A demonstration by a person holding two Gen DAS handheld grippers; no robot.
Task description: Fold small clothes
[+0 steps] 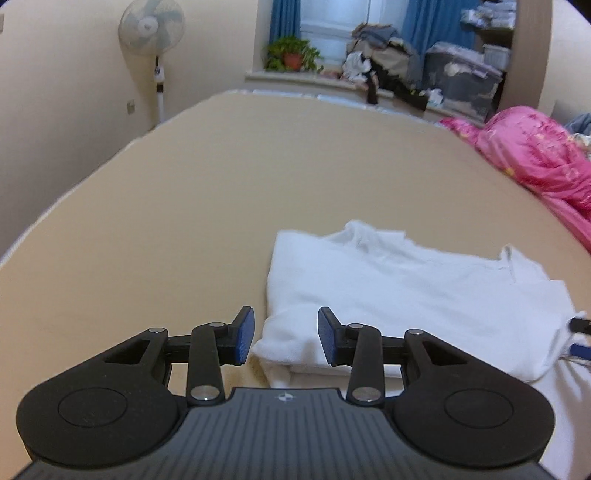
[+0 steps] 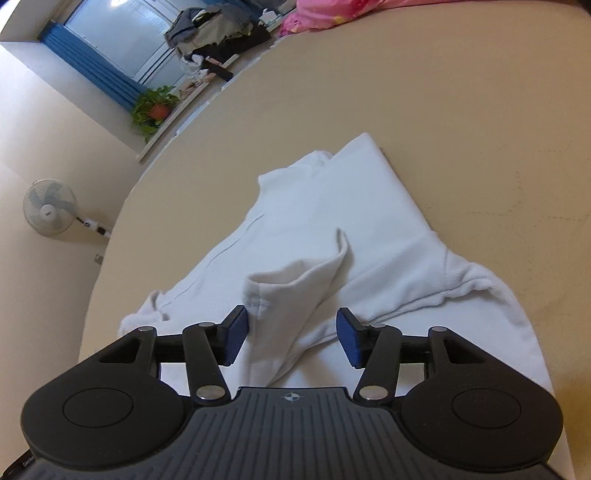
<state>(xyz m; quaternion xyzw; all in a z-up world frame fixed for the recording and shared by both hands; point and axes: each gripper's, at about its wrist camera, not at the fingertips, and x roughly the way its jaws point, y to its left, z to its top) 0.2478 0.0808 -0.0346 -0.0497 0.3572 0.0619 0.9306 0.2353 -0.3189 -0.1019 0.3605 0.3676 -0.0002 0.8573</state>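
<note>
- Your left gripper (image 1: 286,335) has its jaws spread wide with nothing between the blue pads (image 1: 245,336); it sits low over the near left corner of the white garment (image 1: 406,295), where the folded layers stack at the edge.
- Your right gripper (image 2: 291,338) is also wide open. A raised fold of the white cloth, a sleeve (image 2: 291,291) by the look of it, stands up in the gap between the pads, but neither pad is pressing on it.
- The garment (image 2: 332,229) lies partly folded on the tan bed surface (image 1: 184,206), mostly flat, with rumpled edges at its near left and right sides in the right wrist view.
- At the right edge of the left wrist view, part of a black and blue gripper (image 1: 580,334) shows beside the cloth.
- Further back on the right lies a pink quilt (image 1: 535,155).
- Beyond the bed, a potted plant (image 1: 293,55) and a heap of clothes (image 1: 384,55) sit on the window ledge, with blue curtains (image 1: 284,18) behind.
- A standing fan (image 1: 151,31) is by the left wall.
</note>
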